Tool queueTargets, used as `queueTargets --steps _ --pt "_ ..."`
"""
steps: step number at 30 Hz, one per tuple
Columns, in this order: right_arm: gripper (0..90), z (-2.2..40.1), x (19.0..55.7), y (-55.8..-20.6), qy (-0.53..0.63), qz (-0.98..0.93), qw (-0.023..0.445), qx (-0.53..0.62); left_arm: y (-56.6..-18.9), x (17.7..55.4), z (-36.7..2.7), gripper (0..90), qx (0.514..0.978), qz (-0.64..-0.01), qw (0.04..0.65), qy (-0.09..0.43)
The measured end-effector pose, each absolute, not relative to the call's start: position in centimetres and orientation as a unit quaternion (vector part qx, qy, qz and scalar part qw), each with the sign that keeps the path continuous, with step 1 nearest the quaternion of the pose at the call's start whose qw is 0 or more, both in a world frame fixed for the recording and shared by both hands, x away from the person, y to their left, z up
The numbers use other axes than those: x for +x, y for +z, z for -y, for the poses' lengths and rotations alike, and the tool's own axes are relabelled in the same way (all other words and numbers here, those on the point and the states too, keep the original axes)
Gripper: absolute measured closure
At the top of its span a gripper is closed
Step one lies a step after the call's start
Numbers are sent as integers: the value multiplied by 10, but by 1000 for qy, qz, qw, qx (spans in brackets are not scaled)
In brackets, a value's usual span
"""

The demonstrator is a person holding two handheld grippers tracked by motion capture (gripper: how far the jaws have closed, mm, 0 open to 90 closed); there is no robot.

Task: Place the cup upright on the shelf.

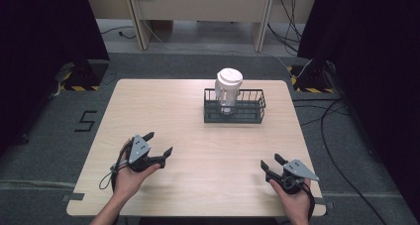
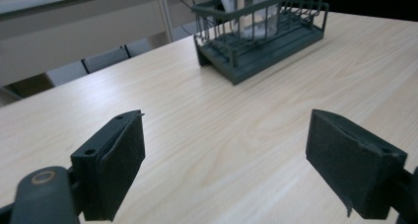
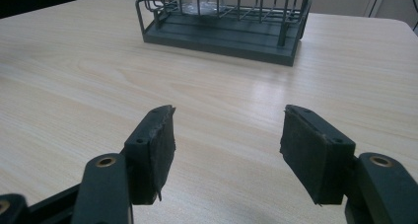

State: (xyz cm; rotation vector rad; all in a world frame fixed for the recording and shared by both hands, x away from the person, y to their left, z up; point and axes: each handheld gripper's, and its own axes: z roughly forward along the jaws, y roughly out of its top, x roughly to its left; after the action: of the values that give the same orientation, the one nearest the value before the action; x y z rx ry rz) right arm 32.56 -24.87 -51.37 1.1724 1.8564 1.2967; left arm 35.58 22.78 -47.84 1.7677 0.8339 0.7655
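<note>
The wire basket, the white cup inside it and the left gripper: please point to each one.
wire basket [image 1: 247, 117], high view, front wall.
white cup [image 1: 229, 78], high view, lid.
left gripper [image 1: 159, 143], high view, midway between its fingertips.

Pale wooden table [image 1: 163, 116], rectangular, light grain, standing on grey carpet [image 1: 44, 140]. Directly on the table: one dark wire basket [image 1: 234, 117], set toward the far edge, slightly right of the middle. Inside the basket, toward its left end: a white lidded cup [image 1: 228, 86], upright, rising above the rim. Nearer than the basket: bare wood across to the near edge.
</note>
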Motion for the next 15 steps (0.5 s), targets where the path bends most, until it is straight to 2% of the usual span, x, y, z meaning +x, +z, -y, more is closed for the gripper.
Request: queueTargets --steps 7,15 --pt "378 247 328 -514 483 -700 292 438 -498 341 -253 144 723 -380 479 320" --pt "378 244 329 -513 475 -706 295 434 -511 336 -254 147 719 -394 476 318"
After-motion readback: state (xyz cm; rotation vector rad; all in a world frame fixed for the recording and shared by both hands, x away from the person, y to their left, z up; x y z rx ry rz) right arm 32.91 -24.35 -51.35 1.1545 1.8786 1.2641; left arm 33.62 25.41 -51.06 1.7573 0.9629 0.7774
